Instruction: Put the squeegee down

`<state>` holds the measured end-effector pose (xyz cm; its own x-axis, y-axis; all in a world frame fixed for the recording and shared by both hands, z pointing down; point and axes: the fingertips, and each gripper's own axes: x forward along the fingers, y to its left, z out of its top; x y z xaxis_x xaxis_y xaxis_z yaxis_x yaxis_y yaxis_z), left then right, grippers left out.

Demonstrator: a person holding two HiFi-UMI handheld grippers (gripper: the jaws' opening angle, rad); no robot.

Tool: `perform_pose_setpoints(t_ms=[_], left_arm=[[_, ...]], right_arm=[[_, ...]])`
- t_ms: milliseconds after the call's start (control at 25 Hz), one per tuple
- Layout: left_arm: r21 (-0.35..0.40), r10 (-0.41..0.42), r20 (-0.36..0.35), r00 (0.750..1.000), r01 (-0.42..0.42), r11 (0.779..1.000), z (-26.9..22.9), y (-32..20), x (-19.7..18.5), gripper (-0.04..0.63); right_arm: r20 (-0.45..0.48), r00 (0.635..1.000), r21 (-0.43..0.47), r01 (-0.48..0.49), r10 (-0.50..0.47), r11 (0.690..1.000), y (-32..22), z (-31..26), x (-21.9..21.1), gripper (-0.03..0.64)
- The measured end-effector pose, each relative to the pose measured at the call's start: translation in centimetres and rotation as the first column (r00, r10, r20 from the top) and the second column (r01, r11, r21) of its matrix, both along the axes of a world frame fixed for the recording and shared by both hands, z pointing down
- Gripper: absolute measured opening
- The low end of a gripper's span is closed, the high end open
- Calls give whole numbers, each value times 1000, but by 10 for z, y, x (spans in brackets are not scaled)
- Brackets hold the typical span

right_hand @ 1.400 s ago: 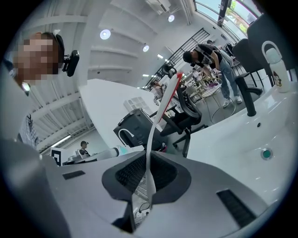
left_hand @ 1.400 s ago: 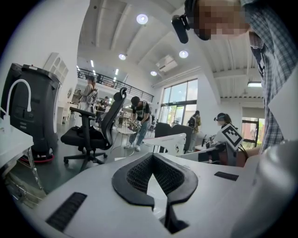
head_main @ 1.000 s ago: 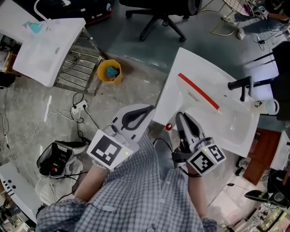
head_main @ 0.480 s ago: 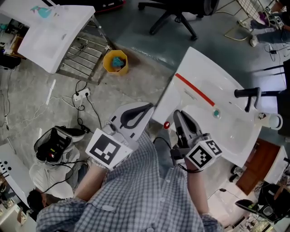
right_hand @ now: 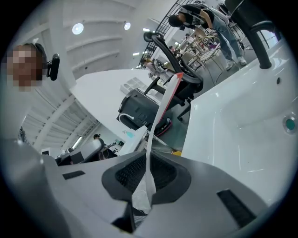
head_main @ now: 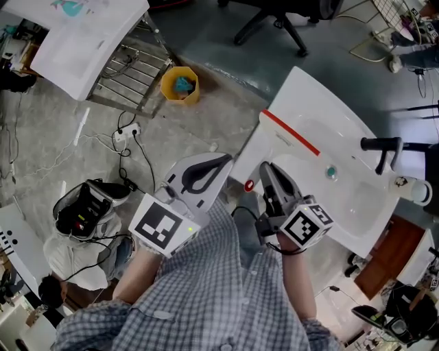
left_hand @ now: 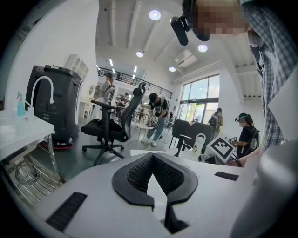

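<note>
The squeegee (head_main: 291, 134) is a flat white piece with a red blade along its far edge. It hangs over the near left part of the white sink (head_main: 357, 206). My right gripper (head_main: 266, 171) is shut on its near end. In the right gripper view the squeegee (right_hand: 156, 125) shows edge-on as a thin white strip running up from the right gripper (right_hand: 148, 174) to the red tip. To the left, my left gripper (head_main: 223, 162) is off the sink above the floor. The left gripper (left_hand: 151, 158) is shut and holds nothing.
The sink has a black faucet (head_main: 382, 145) and a green drain (head_main: 331, 172). A yellow bucket (head_main: 180, 85), a metal rack (head_main: 130, 75), cables with a power strip (head_main: 127, 134) and a black bag (head_main: 86, 209) are on the floor at left. An office chair (head_main: 274, 14) stands beyond.
The view has drifted, and the sink now sits slightly right and lower. The squeegee has shifted a little left over the sink, and the green drain now shows. Both grippers keep their state.
</note>
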<state>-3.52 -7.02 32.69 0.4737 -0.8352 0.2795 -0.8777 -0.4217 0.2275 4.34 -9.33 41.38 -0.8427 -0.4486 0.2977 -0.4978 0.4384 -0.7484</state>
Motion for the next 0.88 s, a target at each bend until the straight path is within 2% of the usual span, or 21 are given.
perform_pose_setpoints(t_ms=[360,880], left_arm=[[-13,-4,1,1000,4,1000,6,-1,4,6],[-37,4,-4,1000,-4,999,14,-2,5,6]], right_arm=[[27,1000,-91,11,-9,996,0,29,-4,29],[-1,1000,-180,6,-7,984,1,62,-8,29]])
